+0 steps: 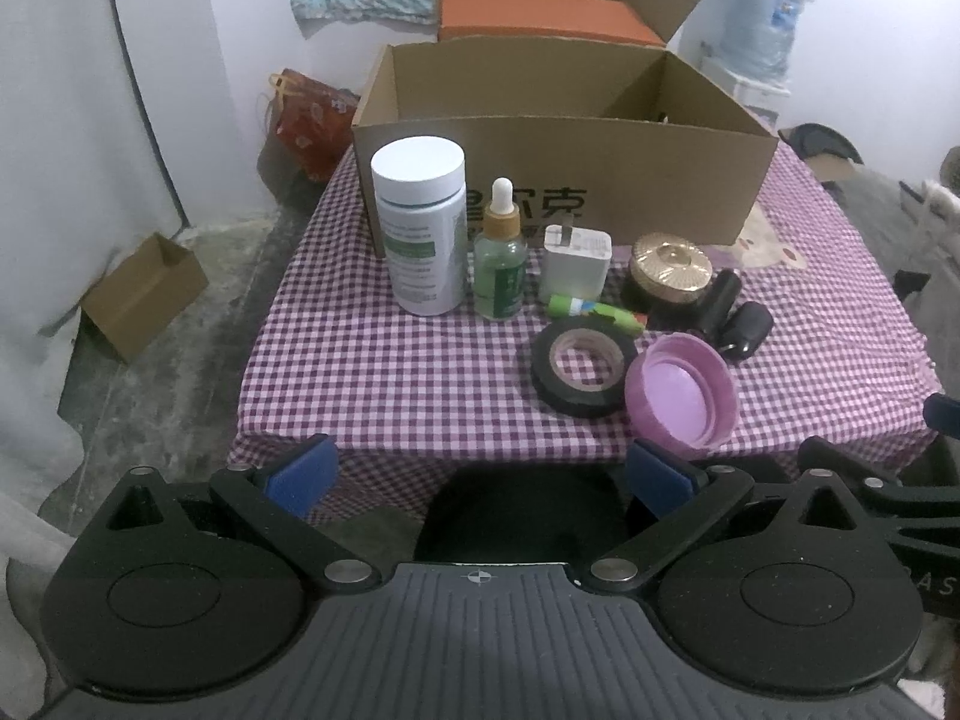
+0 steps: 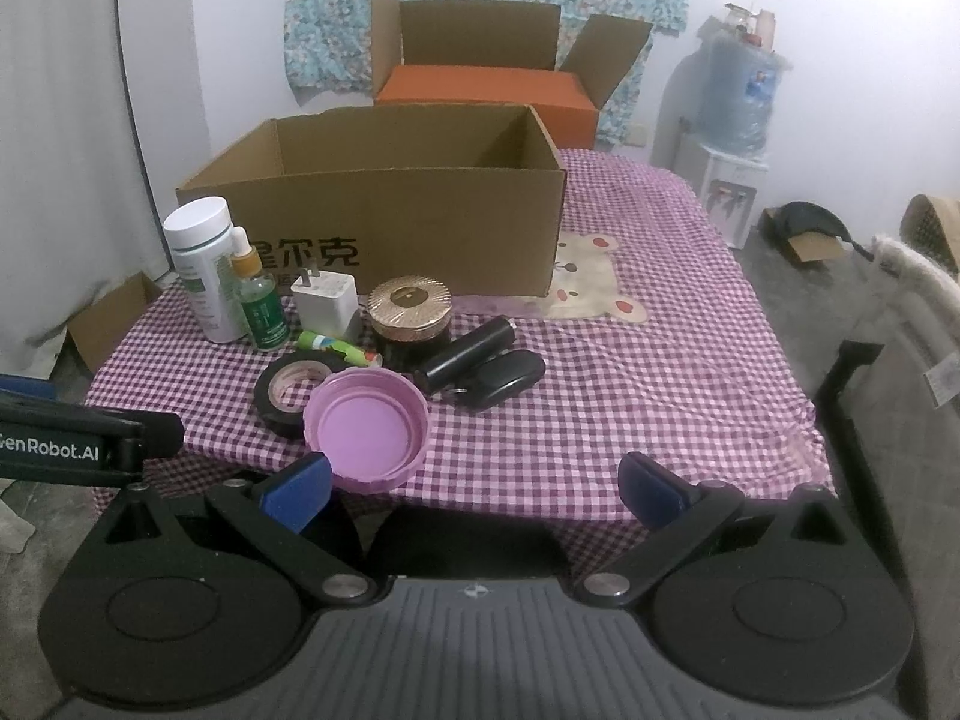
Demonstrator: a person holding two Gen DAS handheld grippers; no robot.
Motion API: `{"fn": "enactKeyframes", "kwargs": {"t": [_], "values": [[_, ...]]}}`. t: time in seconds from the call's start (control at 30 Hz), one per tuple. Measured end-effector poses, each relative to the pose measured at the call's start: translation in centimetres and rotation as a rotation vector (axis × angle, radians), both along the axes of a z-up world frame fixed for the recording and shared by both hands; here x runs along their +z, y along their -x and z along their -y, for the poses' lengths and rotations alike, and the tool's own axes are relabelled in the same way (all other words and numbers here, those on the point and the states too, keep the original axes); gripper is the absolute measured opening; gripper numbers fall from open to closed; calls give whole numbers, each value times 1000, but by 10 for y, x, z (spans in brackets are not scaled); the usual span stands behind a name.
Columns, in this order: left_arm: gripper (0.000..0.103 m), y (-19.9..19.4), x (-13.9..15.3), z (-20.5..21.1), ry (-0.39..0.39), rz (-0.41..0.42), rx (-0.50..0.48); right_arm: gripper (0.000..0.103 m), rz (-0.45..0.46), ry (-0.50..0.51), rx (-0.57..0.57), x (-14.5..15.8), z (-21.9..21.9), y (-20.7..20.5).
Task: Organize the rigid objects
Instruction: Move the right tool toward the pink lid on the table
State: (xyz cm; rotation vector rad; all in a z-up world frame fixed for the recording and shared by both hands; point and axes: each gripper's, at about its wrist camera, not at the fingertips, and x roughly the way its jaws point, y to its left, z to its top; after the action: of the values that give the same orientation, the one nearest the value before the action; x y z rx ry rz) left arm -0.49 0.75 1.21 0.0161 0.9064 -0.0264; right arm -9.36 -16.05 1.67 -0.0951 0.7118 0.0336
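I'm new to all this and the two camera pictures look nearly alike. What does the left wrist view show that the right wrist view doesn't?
Only the left wrist view shows the red gift bag on the floor beside the table.

Only the right wrist view shows the bear print whole on the checked tablecloth, and the "GenRobot.AI" lettering on the left gripper.

Both show the open cardboard box, white pill bottle, dropper bottle, white charger, black tape roll and pink lid. Each gripper's blue fingers stand apart, holding nothing.

Left hand-held gripper (image 1: 480, 471) and right hand-held gripper (image 2: 474, 483), both wide apart, empty.
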Motion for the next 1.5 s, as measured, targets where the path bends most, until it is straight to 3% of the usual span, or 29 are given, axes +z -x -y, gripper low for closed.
{"fn": "enactKeyframes", "kwargs": {"t": [0.9, 1.5], "values": [[103, 2, -3, 5, -6, 4, -23, 103, -8, -11, -2, -2, 0, 1], [102, -10, -15, 36, 24, 8, -199, 103, -21, -264, -7, -4, 46, -16]]}}
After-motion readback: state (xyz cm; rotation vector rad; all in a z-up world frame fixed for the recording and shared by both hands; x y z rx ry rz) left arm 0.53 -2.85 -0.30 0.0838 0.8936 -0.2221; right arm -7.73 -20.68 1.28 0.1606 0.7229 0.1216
